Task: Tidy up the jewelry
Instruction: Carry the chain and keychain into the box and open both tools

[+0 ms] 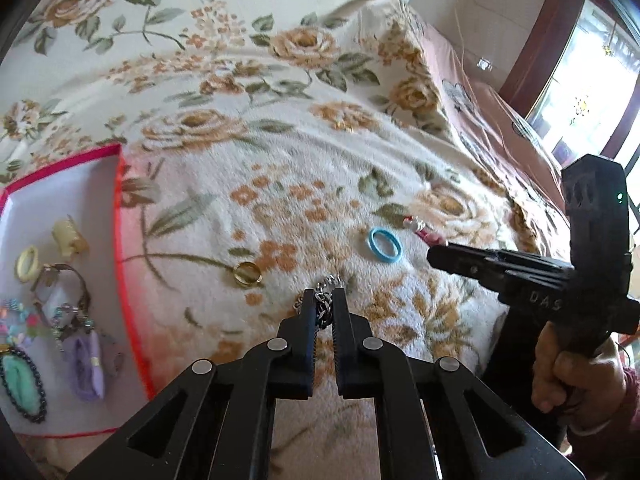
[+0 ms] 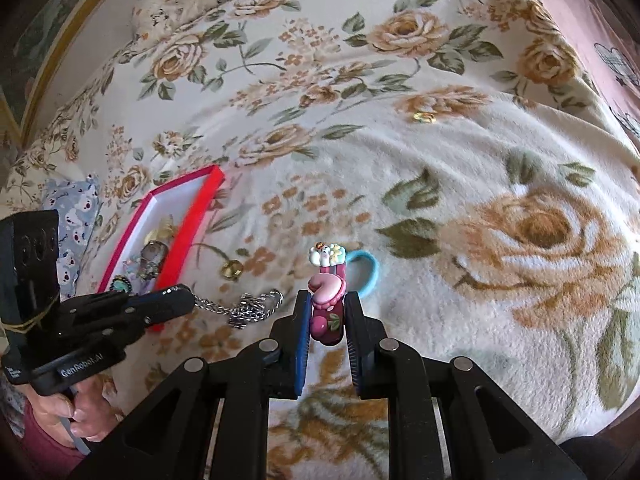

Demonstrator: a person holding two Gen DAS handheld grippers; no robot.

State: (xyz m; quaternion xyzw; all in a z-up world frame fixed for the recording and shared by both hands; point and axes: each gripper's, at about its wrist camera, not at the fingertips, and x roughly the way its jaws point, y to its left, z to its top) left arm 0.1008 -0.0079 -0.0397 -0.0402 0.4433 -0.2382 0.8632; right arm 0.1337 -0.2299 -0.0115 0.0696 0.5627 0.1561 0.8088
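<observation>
Left wrist view: left gripper (image 1: 324, 300) squeezing tight on silver chain (image 1: 323, 295), chain hanging over flowery blanket (image 1: 280, 152). Right gripper (image 2: 327, 302) pinching pink hair clip (image 2: 328, 308) with little white charm on top. Blue ring (image 1: 385, 244) and gold ring (image 1: 247, 272) lying on blanket, apart from each other. Red box (image 1: 119, 240) sitting at left, holding beads, bracelets, pale hair ties. Hand (image 1: 576, 376) gripping right tool's handle.
</observation>
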